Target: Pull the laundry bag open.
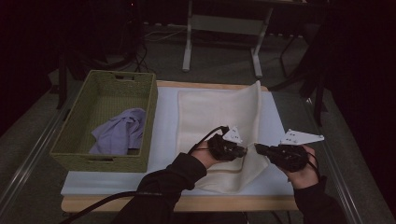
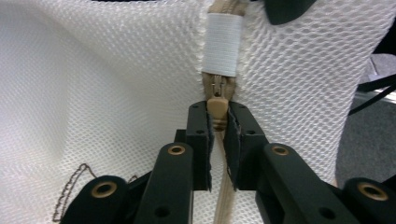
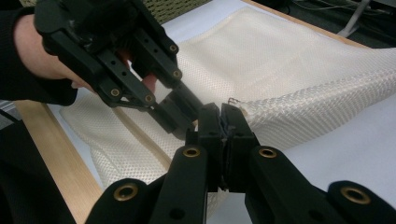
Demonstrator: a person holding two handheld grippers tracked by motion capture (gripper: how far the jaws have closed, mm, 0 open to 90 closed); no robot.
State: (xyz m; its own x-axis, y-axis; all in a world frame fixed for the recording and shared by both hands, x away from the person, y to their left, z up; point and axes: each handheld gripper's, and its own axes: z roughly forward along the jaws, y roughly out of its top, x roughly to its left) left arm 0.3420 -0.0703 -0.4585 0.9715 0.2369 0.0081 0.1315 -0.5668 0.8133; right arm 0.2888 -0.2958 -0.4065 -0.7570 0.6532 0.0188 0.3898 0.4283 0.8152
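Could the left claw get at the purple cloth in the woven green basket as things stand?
Probably not right away: the left claw is shut on the tan zipper pull of the cream mesh bag. Once it lets go, the way looks free: the purple cloth lies uncovered in the open-topped woven green basket to its left.

A green woven basket (image 1: 105, 121) sat at the table's (image 1: 168, 140) left side, holding a crumpled lilac cloth (image 1: 119, 132); a desk frame (image 1: 224, 28) stood behind.

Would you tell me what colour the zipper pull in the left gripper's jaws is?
Tan, matching the zipper tape; the zipper pull shows best in the left gripper view.
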